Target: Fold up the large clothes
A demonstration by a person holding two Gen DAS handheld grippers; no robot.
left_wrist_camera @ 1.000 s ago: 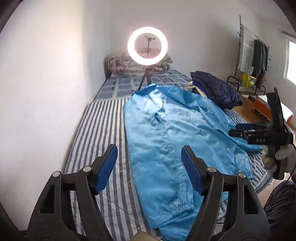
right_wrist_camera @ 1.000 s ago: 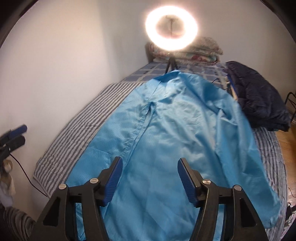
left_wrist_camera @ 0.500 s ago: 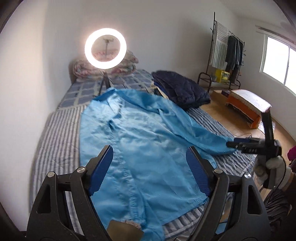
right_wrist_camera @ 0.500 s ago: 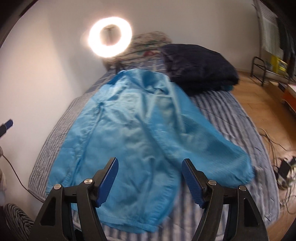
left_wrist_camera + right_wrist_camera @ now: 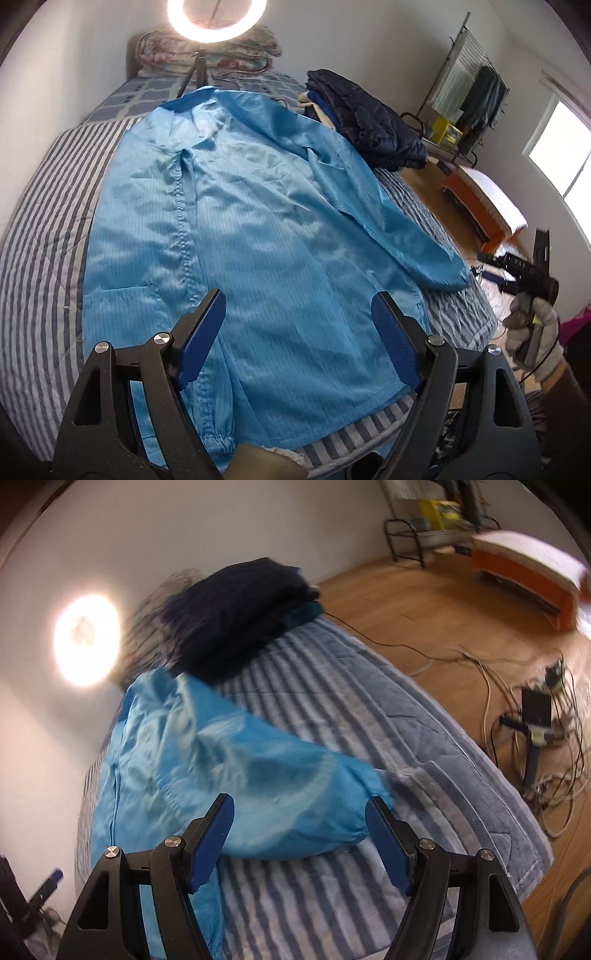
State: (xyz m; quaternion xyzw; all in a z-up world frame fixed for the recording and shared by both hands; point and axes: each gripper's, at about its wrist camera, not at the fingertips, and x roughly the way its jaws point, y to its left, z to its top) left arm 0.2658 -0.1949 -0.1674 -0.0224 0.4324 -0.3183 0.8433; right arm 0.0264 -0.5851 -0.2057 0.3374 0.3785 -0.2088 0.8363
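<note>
bed (image 5: 44, 206): striped cover gives a flat surface to fold on | blue coat (image 5: 258, 229): spread front-up along it, sleeve (image 5: 295, 786) angled out toward the bed edge | left hand-held gripper (image 5: 299, 339): jaws apart, empty, above hem | right hand-held gripper (image 5: 299, 842): jaws apart, empty, facing cuff, likely to fold it in

White letters on the right claw (image 5: 496, 267) are unreadable.
</note>
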